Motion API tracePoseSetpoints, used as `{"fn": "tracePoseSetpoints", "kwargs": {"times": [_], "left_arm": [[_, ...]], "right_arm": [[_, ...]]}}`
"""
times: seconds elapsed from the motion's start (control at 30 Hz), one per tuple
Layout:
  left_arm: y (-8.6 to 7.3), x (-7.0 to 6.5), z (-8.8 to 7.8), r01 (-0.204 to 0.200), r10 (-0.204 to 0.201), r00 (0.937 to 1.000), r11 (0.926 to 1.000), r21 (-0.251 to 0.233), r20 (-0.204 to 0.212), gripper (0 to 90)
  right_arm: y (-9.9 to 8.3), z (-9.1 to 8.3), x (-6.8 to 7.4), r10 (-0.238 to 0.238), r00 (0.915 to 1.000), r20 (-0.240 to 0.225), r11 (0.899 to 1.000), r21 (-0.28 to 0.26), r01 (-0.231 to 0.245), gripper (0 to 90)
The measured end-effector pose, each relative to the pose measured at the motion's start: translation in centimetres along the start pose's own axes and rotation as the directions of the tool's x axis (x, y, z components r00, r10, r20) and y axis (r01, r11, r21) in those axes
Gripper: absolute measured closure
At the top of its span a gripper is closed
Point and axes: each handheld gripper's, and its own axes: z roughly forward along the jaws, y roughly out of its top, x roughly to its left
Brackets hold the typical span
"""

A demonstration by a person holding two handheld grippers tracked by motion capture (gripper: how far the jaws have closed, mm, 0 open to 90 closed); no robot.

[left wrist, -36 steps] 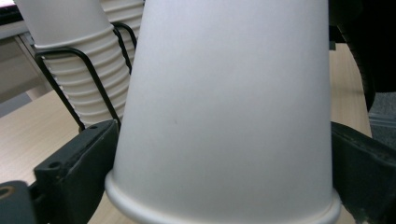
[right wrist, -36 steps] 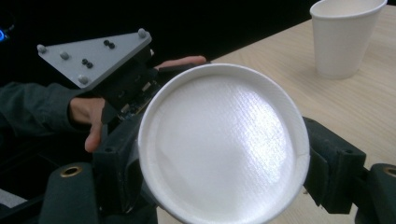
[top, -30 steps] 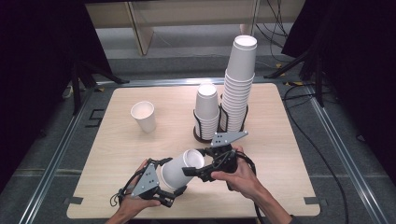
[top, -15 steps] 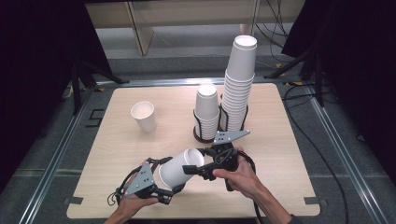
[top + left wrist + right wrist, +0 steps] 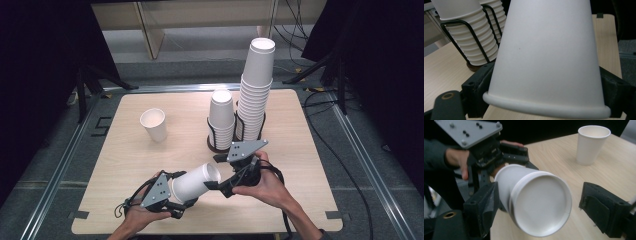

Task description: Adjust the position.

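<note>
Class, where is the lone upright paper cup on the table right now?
In the high view, the lone cup stands left of the cup rack, apart from both grippers.

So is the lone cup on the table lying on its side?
No, the lone cup stands upright on the table, mouth up, in the high view.

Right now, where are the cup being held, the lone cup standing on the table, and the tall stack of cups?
held cup (image 5: 196,181), high view, on its side wall.
lone cup (image 5: 154,125), high view, on its outer wall.
tall stack (image 5: 256,95), high view, on the stack's middle.
</note>
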Motion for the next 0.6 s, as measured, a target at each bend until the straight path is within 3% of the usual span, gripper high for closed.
{"fn": "tracePoseSetpoints", "kwargs": {"times": [0.03,0.07,0.17,0.23,0.3,0.33,0.37,0.4,0.43,0.47,0.5,0.53,0.57,0.6], "left_arm": [[0.0,0.0,0.0,-0.004,0.004,1.0,0.9997,0.024,0.0,15.5],[0.0,0.0,0.1,-0.015,0.015,0.9999,0.999,0.042,0.001,15.5],[0.1,0.0,0.1,-0.036,0.035,0.9993,0.9951,0.092,0.014,15.9],[0.1,-0.1,0.1,-0.038,0.035,0.9989,0.9918,0.122,0.032,16.1],[0.2,-0.4,0.4,-0.078,0.071,0.9963,0.9844,0.158,0.049,16.1],[0.2,-0.4,0.4,-0.078,0.071,0.9963,0.9844,0.158,0.049,16.1],[0.2,-0.6,0.4,-0.078,0.071,0.9963,0.9841,0.16,0.049,16.1],[0.2,-0.8,0.5,-0.08,0.072,0.9959,0.9826,0.168,0.056,16.1],[0.4,-0.9,0.4,-0.104,0.093,0.9933,0.9771,0.186,0.069,16.1],[0.4,-0.9,0.4,-0.104,0.093,0.9933,0.9771,0.186,0.069,16.2],[0.5,-1.0,0.4,-0.11,0.097,0.9926,0.976,0.188,0.072,16.2],[0.4,-1.1,0.5,-0.115,0.103,0.9918,0.9764,0.183,0.075,16.2],[0.5,-1.1,0.5,-0.128,0.114,0.99,0.9734,0.19,0.084,16.3],[0.4,-1.2,0.5,-0.135,0.121,0.9894,0.9714,0.195,0.08,16.3]], "right_arm": [[0.2,-0.1,0.4,-0.056,0.9982,0.02,0.997,0.047,0.055,17.3],[0.2,-0.1,0.4,-0.056,0.9982,0.02,0.997,0.047,0.055,17.3],[0.3,0.0,1.1,-0.135,0.9904,0.031,0.984,0.122,0.13,18.1],[0.3,0.5,1.7,-0.185,0.9821,0.035,0.967,0.183,0.176,18.3],[0.2,1.4,2.3,-0.22,0.9752,0.026,0.949,0.238,0.207,18.5],[0.2,1.4,2.3,-0.22,0.9752,0.026,0.949,0.238,0.207,18.5],[0.0,2.0,2.5,-0.25,0.968,0.023,0.934,0.269,0.235,18.6],[0.0,2.0,2.5,-0.25,0.968,0.023,0.934,0.269,0.235,18.6],[-0.1,2.5,2.7,-0.269,0.9631,0.013,0.921,0.297,0.253,18.8],[-0.1,2.5,2.7,-0.269,0.9631,0.013,0.921,0.297,0.253,18.8],[-0.3,2.9,2.9,-0.29,0.957,-0.001,0.906,0.323,0.275,18.9],[-0.3,2.9,2.9,-0.29,0.957,-0.001,0.906,0.323,0.275,18.9],[-0.4,3.3,3.2,-0.31,0.9508,-0.008,0.892,0.345,0.293,19.3],[-0.4,3.3,3.2,-0.31,0.9508,-0.008,0.892,0.345,0.293,19.3]]}}
